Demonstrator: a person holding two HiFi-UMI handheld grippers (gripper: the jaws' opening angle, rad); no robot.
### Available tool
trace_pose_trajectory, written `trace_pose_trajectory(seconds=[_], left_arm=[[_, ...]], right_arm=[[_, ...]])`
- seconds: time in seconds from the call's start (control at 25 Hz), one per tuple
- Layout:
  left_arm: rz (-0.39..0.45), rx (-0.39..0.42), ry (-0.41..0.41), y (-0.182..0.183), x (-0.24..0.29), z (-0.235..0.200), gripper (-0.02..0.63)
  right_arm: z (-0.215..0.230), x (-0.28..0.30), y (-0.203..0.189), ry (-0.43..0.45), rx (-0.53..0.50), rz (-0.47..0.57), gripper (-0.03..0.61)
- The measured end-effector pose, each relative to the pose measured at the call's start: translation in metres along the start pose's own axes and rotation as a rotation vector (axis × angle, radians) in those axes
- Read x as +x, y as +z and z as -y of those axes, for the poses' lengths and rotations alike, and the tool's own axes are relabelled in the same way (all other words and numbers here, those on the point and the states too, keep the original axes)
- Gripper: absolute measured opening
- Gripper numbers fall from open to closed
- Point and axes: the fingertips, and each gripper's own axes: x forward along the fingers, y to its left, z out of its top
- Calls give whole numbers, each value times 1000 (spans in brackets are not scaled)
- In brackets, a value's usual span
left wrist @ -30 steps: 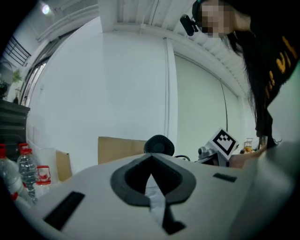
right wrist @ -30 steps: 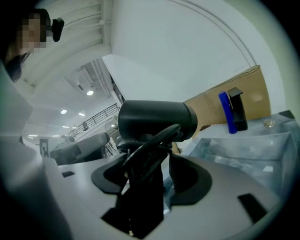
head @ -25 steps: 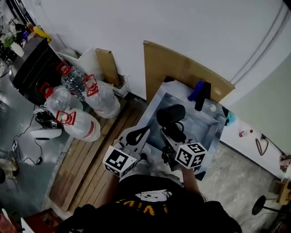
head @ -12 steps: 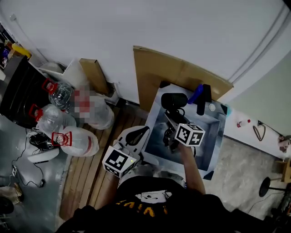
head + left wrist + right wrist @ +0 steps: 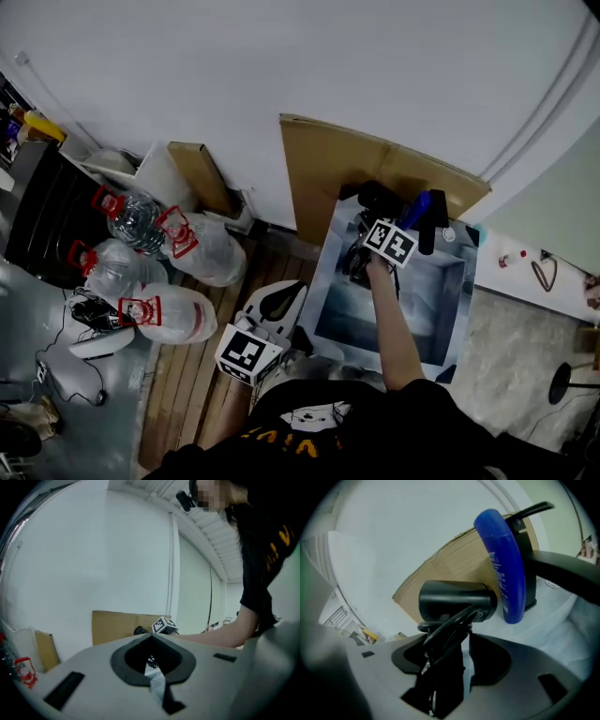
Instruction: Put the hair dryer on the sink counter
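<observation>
My right gripper [image 5: 371, 225] is shut on the handle of a black hair dryer [image 5: 377, 199], holding it at the far edge of the pale sink [image 5: 328, 267], beside a blue bottle [image 5: 415, 208]. In the right gripper view the hair dryer [image 5: 457, 599] has its barrel lying crosswise above the jaws, and its handle and coiled cord [image 5: 443, 660] are pinched between them; whether it touches the counter is hidden. The blue bottle [image 5: 501, 564] stands just to its right. My left gripper [image 5: 275, 305] hangs low by the sink's near left corner, jaws shut and empty.
A black faucet [image 5: 436, 220] stands behind the bottle. A brown cardboard sheet [image 5: 323, 159] leans on the wall behind the sink. Several water jugs with red handles [image 5: 192, 248] lie on the wooden slat floor [image 5: 202, 375] to the left, near a cardboard box [image 5: 202, 173].
My right gripper has carried the hair dryer from over the near part of the sink to its far edge, next to the blue bottle. The left gripper has hardly moved.
</observation>
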Motion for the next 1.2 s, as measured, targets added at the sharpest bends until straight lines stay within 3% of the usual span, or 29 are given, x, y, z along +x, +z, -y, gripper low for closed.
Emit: trace_pose_trajectory(seconds=[0.24,0.56,0.92,1.2], left_arm=[[-21,-6,33,-5,-11,-13,1],[-38,-2,42,-9,-17,-21,0],[-55,2,48,-14,-19,-29,2],[-48,-1,50,-14,-19,-30,2]], right_arm=[[19,26,-2,-118,174,16,249],[32,47,11,-180,163,82,249],[34,54,6,-174,152,54,250],[13,50,16,-37,198,66,330]])
